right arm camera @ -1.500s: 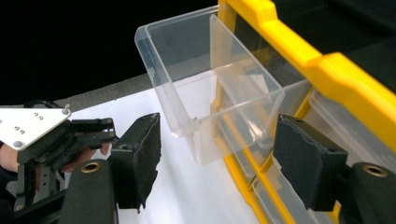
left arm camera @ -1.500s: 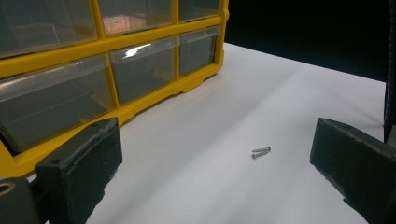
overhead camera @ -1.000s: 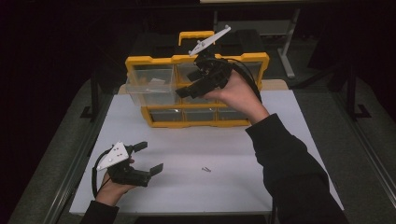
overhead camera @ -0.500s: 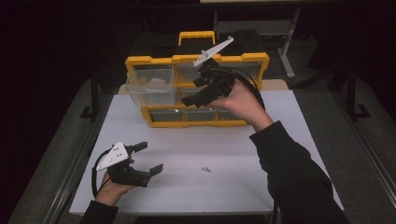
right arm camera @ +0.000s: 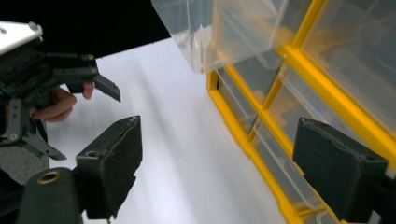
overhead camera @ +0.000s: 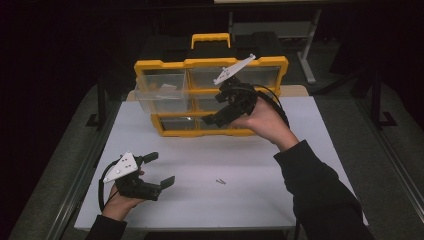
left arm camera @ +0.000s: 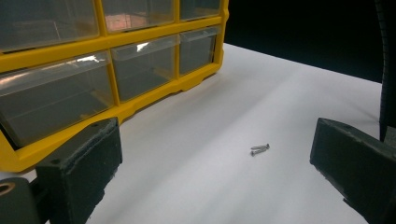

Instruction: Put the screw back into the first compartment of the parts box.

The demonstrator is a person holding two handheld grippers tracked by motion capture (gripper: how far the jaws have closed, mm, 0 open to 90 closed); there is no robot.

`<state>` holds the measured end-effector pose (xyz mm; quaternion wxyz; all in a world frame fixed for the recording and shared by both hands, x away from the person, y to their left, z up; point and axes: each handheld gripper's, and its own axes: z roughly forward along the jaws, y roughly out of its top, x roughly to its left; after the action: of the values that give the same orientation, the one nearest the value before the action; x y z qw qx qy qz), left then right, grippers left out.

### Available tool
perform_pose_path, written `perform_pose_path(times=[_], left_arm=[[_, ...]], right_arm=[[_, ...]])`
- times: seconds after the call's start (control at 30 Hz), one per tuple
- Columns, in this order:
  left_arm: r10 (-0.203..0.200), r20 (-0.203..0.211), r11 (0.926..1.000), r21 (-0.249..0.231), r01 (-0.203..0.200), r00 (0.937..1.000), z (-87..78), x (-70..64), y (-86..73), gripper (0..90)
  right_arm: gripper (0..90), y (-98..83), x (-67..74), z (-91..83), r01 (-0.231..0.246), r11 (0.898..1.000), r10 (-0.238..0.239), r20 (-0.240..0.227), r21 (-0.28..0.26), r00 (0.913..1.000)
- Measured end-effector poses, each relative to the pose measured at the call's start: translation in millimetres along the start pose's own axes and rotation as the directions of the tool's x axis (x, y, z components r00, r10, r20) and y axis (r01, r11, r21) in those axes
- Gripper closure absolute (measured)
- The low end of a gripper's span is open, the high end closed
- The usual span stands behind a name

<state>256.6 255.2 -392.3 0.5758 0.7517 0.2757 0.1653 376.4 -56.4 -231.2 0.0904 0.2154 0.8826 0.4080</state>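
A yellow organizer [overhead camera: 260, 64] with clear drawers stands at the back of the white table [overhead camera: 280, 200]. Its top-left drawer [overhead camera: 162, 97] is pulled out. My right gripper [overhead camera: 216, 110] hovers in front of the organizer's middle and lower drawers. Its jaws have just been opening and nothing is between them. In the right gripper view that gripper [right arm camera: 224, 170] faces the yellow frame [right arm camera: 243, 135], below the pulled-out drawer [right arm camera: 215, 32]. My left gripper [overhead camera: 162, 168] rests open at the front left. Two small screws [overhead camera: 220, 181] lie to its right, and ahead of the left gripper [left arm camera: 215, 172] as screws [left arm camera: 259, 149].
The organizer [left arm camera: 140, 100] has a carry handle [overhead camera: 211, 39] on top. Bare white table lies between the organizer and the front edge. Dark floor and metal table legs surround the table. The hand [right arm camera: 56, 105] holding the left gripper shows in the right gripper view.
The right gripper has dropped from the upper drawers to in front of the lower ones, and its jaws stand wider. The left gripper has not moved.
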Motion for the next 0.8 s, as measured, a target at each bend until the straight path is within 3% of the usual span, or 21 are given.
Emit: perform_pose_path(times=[0.8], left_arm=[[-0.004,-0.005,1.0000,0.006,0.004,1.0000,-1.3,0.3,-0.5,1.7]], right_arm=[[14.3,-43.8,4.1,15.5,-0.022,0.999,0.022,-0.006,0.034,0.9997]])
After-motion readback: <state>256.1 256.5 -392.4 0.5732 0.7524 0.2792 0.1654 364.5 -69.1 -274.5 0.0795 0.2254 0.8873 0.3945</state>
